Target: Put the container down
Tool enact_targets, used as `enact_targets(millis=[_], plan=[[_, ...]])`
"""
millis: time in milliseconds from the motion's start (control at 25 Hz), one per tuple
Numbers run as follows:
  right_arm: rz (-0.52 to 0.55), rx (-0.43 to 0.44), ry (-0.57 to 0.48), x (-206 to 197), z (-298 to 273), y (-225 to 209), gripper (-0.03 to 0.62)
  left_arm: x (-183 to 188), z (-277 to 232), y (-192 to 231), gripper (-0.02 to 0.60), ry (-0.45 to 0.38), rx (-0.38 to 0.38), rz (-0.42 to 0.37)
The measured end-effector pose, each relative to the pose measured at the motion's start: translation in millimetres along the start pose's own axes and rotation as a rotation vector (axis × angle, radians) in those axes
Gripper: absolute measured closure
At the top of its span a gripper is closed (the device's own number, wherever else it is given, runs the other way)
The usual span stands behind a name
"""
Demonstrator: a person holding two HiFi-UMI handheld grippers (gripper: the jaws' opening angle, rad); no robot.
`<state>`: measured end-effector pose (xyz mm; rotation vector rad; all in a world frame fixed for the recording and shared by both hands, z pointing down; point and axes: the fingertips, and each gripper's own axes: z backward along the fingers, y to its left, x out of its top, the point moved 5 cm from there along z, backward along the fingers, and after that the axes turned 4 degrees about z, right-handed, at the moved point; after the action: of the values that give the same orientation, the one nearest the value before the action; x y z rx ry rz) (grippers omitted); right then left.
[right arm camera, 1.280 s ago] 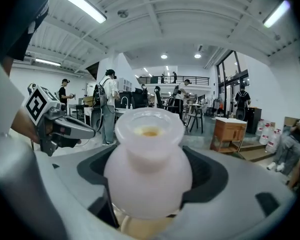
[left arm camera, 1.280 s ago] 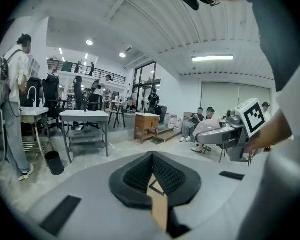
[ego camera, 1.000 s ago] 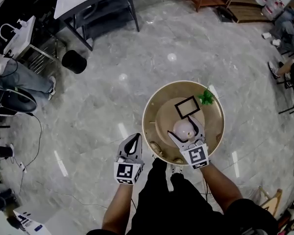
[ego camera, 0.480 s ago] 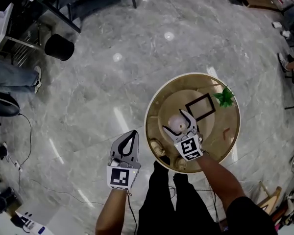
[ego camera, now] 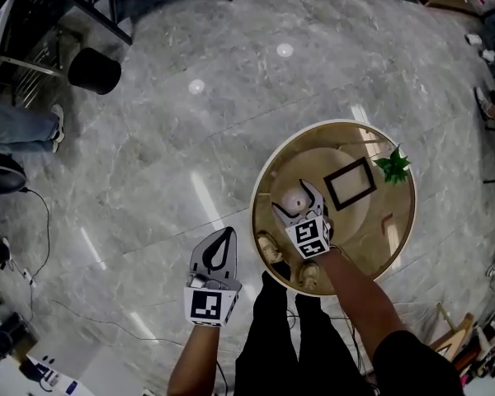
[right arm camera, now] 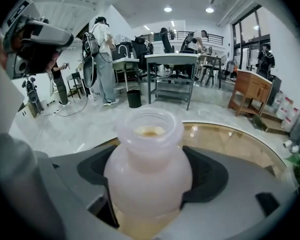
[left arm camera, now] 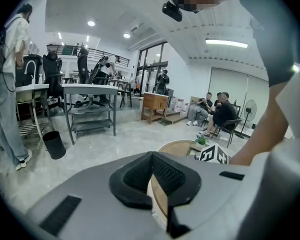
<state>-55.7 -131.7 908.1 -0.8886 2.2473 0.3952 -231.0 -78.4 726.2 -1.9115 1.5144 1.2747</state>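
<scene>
The right gripper (ego camera: 293,197) is clamped on the container (ego camera: 294,195), a pale, cloudy bottle with a wide open mouth. In the right gripper view the bottle stands upright between the two jaws. The dark pads press on its body from either side, and its neck and rim rise above them. Something brownish shows inside the mouth.

In the head view the bottle is over the near-left part of the round table (ego camera: 371,239), inward from the rim. Whether its base touches the top cannot be told. A black frame (ego camera: 351,183) lies near the table's middle, just right of the bottle. A small green plant (ego camera: 393,165) sits at the far-right edge, well apart from it.

The left gripper (ego camera: 223,234) has its jaws together with nothing between them. It is over the floor (ego camera: 148,155), just left of the table's near edge.
</scene>
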Motion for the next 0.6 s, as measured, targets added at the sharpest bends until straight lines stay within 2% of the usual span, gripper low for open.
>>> enact_targets(millis=[200,360,600], plan=[[0.014,0.004,0.026,-10.8,-10.8,2.6,0.184,5.3,2.3,6.0,0.589,0.001,0.009,-0.01],[0.052,0.014,0.004,-17.2,-11.0,4.1,0.184,12.1,6.8,3.6,0.589,-0.008,0.009,-0.008],[0.018,0.029,0.011,-9.6,3.8,5.0,0.181,13.2,13.5,3.9,0.59,-0.034,0.013,-0.007]])
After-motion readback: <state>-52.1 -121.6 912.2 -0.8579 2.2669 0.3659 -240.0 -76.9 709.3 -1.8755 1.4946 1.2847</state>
